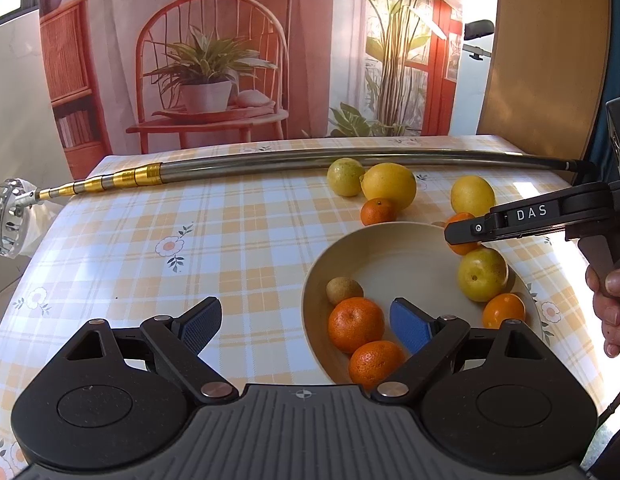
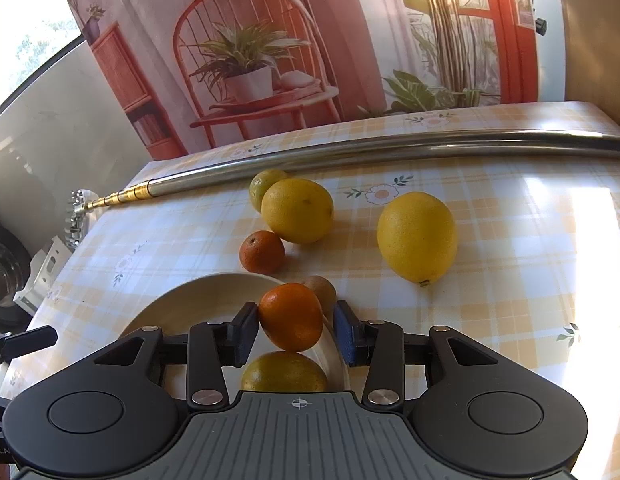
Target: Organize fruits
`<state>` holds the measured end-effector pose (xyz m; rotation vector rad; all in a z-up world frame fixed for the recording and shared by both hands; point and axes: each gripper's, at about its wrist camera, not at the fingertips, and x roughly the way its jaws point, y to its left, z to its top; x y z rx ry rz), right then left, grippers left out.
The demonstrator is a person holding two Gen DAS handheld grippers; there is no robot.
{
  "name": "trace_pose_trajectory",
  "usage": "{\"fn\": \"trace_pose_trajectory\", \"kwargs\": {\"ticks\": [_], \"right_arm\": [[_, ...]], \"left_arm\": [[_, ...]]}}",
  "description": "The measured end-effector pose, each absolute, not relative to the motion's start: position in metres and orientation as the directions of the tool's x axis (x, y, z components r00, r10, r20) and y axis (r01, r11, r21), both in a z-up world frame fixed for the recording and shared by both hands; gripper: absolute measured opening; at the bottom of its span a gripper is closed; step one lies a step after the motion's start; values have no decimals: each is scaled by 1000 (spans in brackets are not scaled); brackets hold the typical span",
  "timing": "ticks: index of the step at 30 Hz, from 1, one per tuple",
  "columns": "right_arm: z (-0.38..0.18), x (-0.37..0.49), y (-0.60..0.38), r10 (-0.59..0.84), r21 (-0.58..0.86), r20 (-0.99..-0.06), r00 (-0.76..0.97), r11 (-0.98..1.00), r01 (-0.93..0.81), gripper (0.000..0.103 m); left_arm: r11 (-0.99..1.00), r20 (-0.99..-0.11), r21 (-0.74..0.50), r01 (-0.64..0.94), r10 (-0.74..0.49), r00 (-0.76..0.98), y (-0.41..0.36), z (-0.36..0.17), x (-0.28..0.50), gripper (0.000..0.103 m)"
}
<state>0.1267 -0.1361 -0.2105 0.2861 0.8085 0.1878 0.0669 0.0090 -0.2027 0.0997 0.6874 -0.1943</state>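
Orange (image 2: pixel 290 316) nearest, btwn right gripper (image 2: pixel 295 334) fingers, left pad touching, right pad a bit off, over bowl (image 2: pixel 181 304) rim. Left gripper (image 1: pixel 305 326) fingers spread wide, one pad inside bowl w/ 2 mandarins (image 1: pixel 356 323). Lemons (image 2: pixel 417 237) on desk (image 2: pixel 510 264) beyond

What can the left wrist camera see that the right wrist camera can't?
Only the left wrist view shows the left gripper, open over the bowl, with two orange mandarins beside its fingers, and a hand.

Only the right wrist view shows an orange fruit between the right gripper's fingers; a gap shows at the blue pad.

Both show the long metal pole, yellow lemons and the checked tablecloth.
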Motion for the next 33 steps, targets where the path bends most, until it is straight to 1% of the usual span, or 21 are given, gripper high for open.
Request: {"fn": "trace_pose_trajectory", "kwargs": {"ticks": [6,16,24,25,26,30,33], "right_arm": [[-213,128,-136,270,320,-699,663,946,-48,42],[-216,134,-127,241,275,-730,639,960,-48,45],[-219,139,-122,206,232,-757,621,972,-39,53],[-220,139,-121,200,227,-760,619,973,-35,54],[-220,139,-122,196,225,-762,618,974,-31,58],[-224,141,-123,188,225,-774,605,974,-16,63],[-225,140,-123,189,226,-775,603,974,-14,64]], "left_arm": [[974,-639,19,225,-161,752,9,-203,66,93],[976,-640,25,219,-152,753,9,-203,67,93],[978,-646,26,206,-141,750,10,-203,67,93],[979,-648,26,202,-137,749,10,-203,68,93],[980,-650,27,198,-133,748,11,-204,68,93],[983,-656,22,185,-125,744,13,-204,69,93],[984,-656,21,179,-122,745,14,-204,70,93]]}}
